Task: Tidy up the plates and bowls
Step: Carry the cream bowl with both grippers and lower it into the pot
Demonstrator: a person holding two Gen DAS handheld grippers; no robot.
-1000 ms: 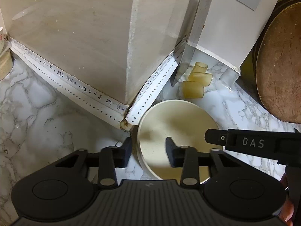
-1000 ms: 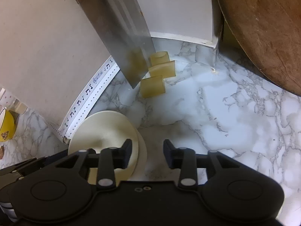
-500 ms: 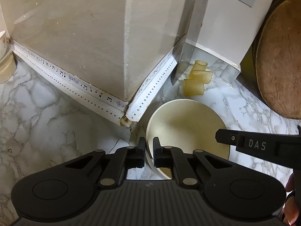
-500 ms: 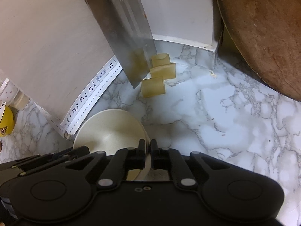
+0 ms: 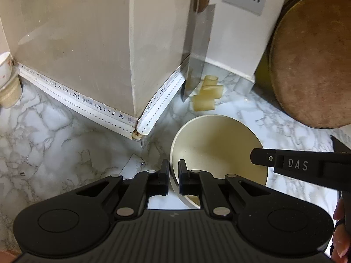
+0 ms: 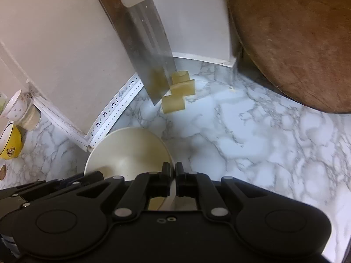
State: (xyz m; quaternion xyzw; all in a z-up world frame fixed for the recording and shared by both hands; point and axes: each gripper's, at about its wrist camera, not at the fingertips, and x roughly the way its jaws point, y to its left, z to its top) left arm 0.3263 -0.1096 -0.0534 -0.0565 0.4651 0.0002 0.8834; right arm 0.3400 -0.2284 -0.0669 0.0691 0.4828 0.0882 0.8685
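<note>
Marble-patterned countertop (image 5: 54,135) at a wall corner. Cream bowl (image 5: 217,146), lower centre of both views, is clamped at opposite rims by the left gripper (image 5: 173,175) and right gripper (image 6: 172,173). Above it: three yellowish tubes (image 6: 177,96), cleaver blade (image 6: 151,50), round wooden board (image 5: 311,61); yellow bowl (image 6: 9,142) at left edge.

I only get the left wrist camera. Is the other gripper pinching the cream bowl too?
Observer: Yes. The right gripper is shut on the cream bowl, right at its rim.
Operator: Are there other bowls?
Observer: A yellow bowl sits on the counter at the far left, near a white cup.
Operator: Anything funny on the knife?
Observer: The cleaver blade mirrors the yellowish blocks lying beside it.
</note>
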